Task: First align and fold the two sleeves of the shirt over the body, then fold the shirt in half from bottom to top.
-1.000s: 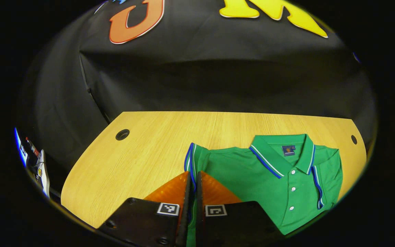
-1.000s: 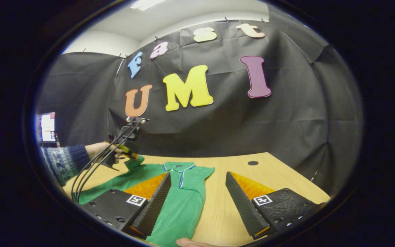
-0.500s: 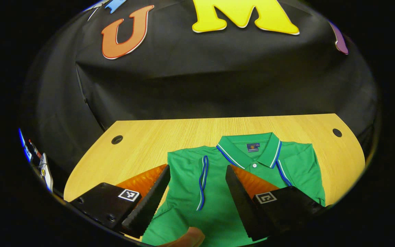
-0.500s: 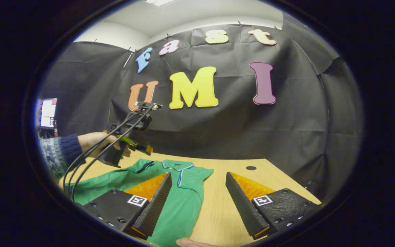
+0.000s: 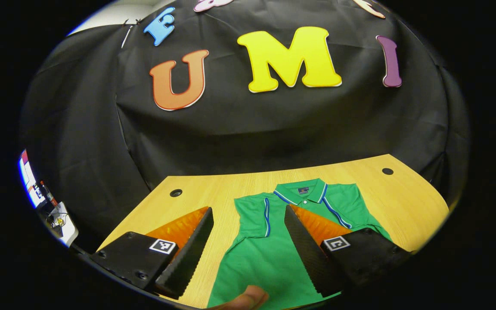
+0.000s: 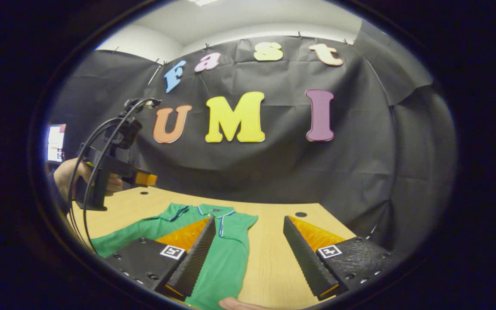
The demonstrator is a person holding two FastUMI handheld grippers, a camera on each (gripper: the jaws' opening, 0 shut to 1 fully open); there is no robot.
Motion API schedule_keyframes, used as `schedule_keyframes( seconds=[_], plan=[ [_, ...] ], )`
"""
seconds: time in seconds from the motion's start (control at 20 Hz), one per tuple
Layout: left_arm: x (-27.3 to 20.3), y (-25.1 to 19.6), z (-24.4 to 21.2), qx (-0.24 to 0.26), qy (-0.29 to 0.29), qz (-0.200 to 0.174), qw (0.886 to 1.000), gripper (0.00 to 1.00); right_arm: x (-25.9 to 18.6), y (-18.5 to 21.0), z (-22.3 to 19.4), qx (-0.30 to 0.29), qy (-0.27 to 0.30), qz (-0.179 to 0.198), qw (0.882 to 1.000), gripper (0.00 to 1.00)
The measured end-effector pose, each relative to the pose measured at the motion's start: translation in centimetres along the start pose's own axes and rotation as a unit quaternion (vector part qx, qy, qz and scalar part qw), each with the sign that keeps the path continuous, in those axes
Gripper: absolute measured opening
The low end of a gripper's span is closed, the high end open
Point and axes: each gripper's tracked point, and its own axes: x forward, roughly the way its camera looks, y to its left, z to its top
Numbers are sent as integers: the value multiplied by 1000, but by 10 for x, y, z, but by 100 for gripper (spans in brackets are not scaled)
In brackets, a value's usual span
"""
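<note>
A green polo shirt [image 5: 265,254] with blue-and-white trim lies flat on the wooden table [image 5: 196,202], collar [image 5: 302,191] at the far end. Both short sleeves are folded in over the body; one trimmed cuff [image 5: 266,211] runs down the chest. My left gripper [image 5: 248,210] hovers open above the shirt with nothing between its fingers. The right gripper [image 6: 249,219] is open too, over the shirt's [image 6: 226,258] right edge and bare table [image 6: 269,258]. In the right gripper view, a hand [image 6: 69,178] holds the left gripper [image 6: 144,178] raised above the table's far left.
Round cable holes [image 5: 175,192] [image 5: 387,171] sit near the table's far corners. A fingertip [image 5: 248,299] shows at the bottom edge of the left gripper view. Black cloth walls close the booth behind the table. A lit screen [image 6: 56,142] stands off to the left.
The left gripper opened and let go of the sleeve, which now lies folded on the chest. It then rose and drew back from the shirt. The right gripper stayed open, nearly still.
</note>
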Motion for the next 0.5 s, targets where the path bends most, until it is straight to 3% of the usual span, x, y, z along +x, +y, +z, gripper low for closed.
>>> schedule_keyframes(
  seconds=[0.3, 0.5],
  plan=[
    [-80, 38, -18, 4, -59, 28, 998, 100, -43, 7, 29, -5, -29, 1, 1000, 95],
    [-116, 57, -43, 1, -81, 39, 996, 100, -64, 0, 17, -12, -30, -15, 999, 95]
  ],
)
